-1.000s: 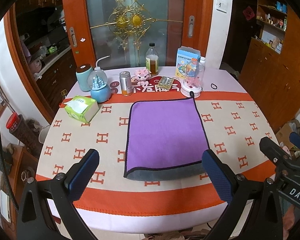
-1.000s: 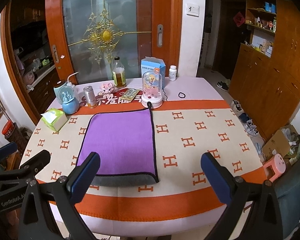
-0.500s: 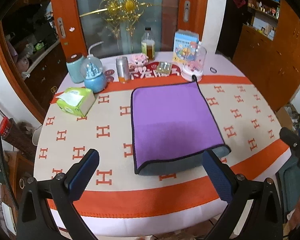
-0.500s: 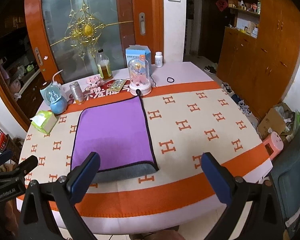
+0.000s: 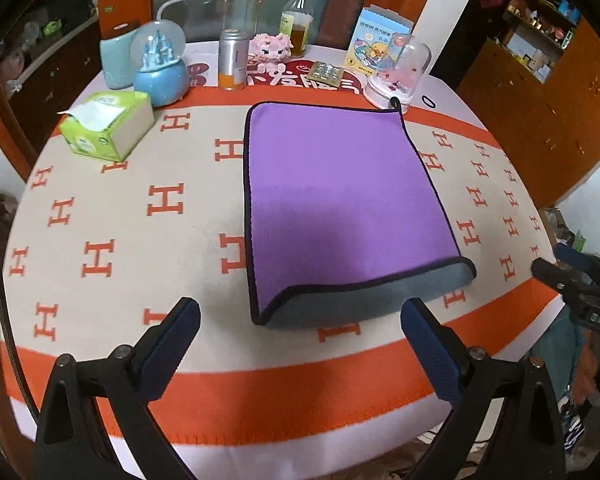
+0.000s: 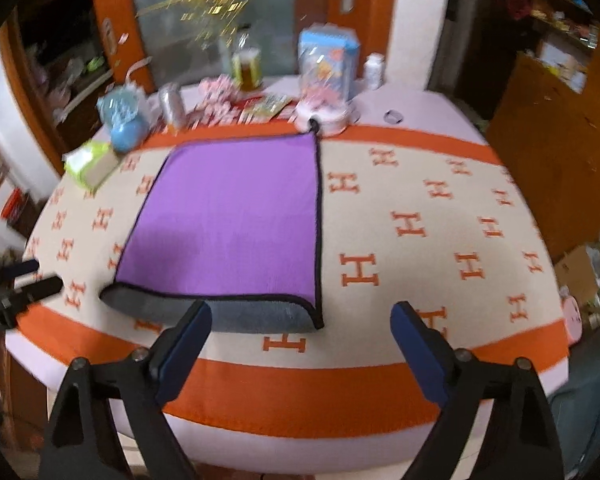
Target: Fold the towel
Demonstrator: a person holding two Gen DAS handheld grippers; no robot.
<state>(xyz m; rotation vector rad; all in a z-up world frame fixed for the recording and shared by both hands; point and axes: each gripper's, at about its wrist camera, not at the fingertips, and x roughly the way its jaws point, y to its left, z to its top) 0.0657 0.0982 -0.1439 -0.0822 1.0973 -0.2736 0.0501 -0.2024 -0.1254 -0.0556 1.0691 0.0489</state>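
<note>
Over the table's near edge, through the left wrist view, we are holding the left gripper [image 5: 300, 340] spread wide with nothing between its blue pads [image 5: 172, 344]. It is now sitting closer to the towel [image 5: 340, 200] than a second ago, when we were hanging farther back and higher. The towel is lying flat on the patterned tablecloth [image 5: 120, 240], purple face up, already doubled once: its grey underside is showing along the near edge. The tissue box [image 5: 108, 126] is sitting well apart on the left.

Through the right wrist view, blurred by motion, we are carrying the right gripper [image 6: 300, 344] equally agape and empty, its left pad [image 6: 184, 344] overlapping the towel's [image 6: 228, 216] grey near edge in the picture; contact we cannot confirm. The glass dome ornament [image 6: 324, 116] is standing just beside the far right corner.

Both claws closing in suggests we are lining up to pinch the near corners for the next fold.
</note>
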